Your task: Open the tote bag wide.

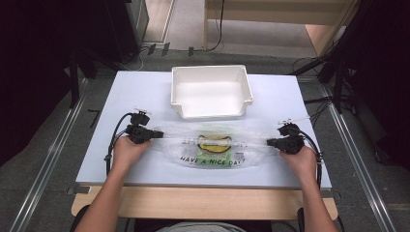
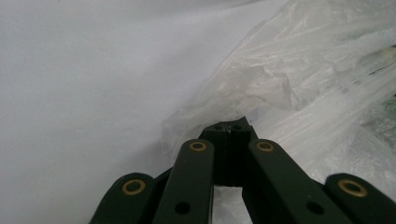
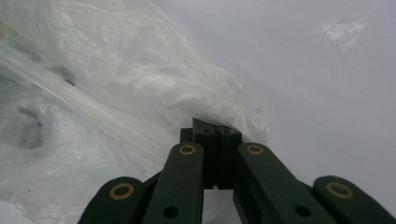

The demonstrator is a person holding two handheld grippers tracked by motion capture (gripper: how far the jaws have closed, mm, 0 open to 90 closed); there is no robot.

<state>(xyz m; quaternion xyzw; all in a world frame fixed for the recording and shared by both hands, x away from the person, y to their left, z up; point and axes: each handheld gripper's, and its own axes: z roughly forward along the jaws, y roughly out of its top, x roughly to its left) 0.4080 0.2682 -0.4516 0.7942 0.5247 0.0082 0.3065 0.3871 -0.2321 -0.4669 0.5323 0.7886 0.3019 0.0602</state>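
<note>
left hand-held gripper [image 1: 153, 134]: clamped on plastic bag [image 1: 212, 147] left end | right hand-held gripper [image 1: 269, 142]: clamped on its right end | bag just in front of white bin [image 1: 211, 91]

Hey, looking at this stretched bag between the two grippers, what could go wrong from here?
The thin plastic bag is pinched at each end by the left gripper and right gripper; pulling harder might tear it. The film could also slip from the closed jaws. If lifted, it may catch the white bin just behind.

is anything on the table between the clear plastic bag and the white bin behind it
Nothing visible: only bare table lies between the clear plastic bag and the white plastic bin. Both grippers' jaws are already shut on the bag's ends.
</note>
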